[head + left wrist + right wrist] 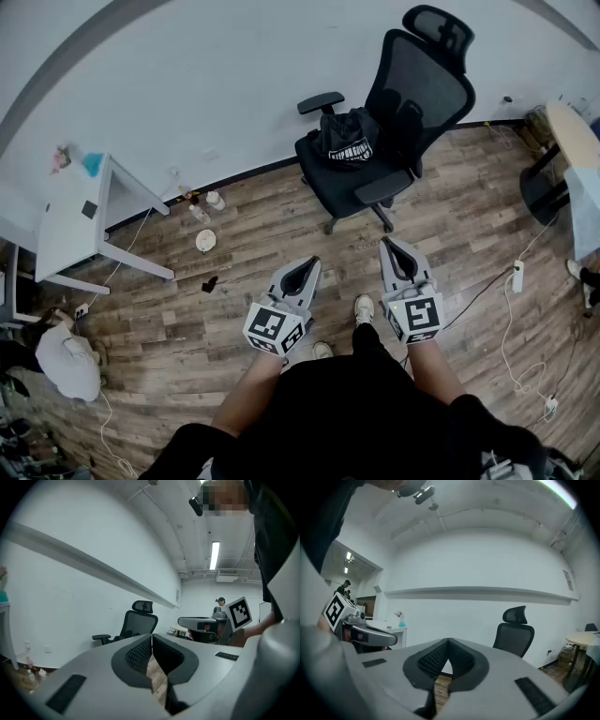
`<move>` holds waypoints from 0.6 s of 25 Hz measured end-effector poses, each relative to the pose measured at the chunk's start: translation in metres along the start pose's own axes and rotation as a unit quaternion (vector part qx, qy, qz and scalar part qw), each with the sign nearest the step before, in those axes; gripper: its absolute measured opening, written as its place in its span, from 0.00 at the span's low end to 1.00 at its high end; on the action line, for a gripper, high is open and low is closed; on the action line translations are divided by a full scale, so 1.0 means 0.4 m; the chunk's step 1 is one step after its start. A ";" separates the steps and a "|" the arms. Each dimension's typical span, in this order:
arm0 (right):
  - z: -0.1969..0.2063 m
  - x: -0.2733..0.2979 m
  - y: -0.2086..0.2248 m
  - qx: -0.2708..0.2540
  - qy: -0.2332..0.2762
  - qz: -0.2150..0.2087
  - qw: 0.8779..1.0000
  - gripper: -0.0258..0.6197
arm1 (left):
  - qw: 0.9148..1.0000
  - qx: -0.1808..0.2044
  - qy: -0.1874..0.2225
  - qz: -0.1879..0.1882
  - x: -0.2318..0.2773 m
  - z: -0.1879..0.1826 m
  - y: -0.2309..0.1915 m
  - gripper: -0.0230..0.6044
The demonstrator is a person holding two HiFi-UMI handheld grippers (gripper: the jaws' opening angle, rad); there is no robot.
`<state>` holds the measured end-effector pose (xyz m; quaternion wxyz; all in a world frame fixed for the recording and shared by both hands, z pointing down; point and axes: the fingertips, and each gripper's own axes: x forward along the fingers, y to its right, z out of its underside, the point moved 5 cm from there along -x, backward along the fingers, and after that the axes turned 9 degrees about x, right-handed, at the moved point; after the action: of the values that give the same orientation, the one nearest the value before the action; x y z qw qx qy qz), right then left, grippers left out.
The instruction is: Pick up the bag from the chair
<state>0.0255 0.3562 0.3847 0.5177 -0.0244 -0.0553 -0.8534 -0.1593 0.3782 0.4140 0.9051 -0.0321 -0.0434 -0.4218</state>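
A black bag with white print (345,139) lies on the seat of a black mesh office chair (427,89) near the white wall. Both grippers hang level in front of the person, well short of the chair. My left gripper (310,262) is shut with nothing between its tips. My right gripper (388,243) is shut and empty too. The chair (135,623) shows in the left gripper view beyond the closed tips (151,636), with a dark shape on its seat. In the right gripper view only the chair's back (513,637) rises past the closed tips (448,641).
A white desk (80,220) stands at the left, with bottles and small litter (204,223) on the wood floor by the wall. A round table (572,131) is at the right. Cables and a power strip (517,276) trail over the floor at the right. The person's shoes (363,308) are below the grippers.
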 end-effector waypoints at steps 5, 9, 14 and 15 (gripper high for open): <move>-0.003 0.001 0.001 0.000 -0.001 -0.001 1.000 0.07 | 1.000 -0.004 -0.001 -0.001 0.004 0.000 -0.001 0.07; -0.001 0.003 0.052 0.010 -0.005 0.018 1.000 0.07 | 1.000 -0.004 -0.004 0.006 0.036 -0.004 0.004 0.07; 0.017 0.029 0.127 0.022 -0.016 0.025 0.999 0.07 | 1.000 -0.011 -0.012 0.010 0.101 0.011 -0.001 0.07; 0.020 0.042 0.142 0.027 -0.018 0.022 0.999 0.07 | 1.000 -0.012 -0.014 0.010 0.121 0.012 -0.005 0.07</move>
<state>0.0679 0.3165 0.3981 0.5358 -0.0267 -0.0866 -0.8395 -0.1301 0.3406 0.4237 0.9083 -0.0491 -0.0503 -0.4123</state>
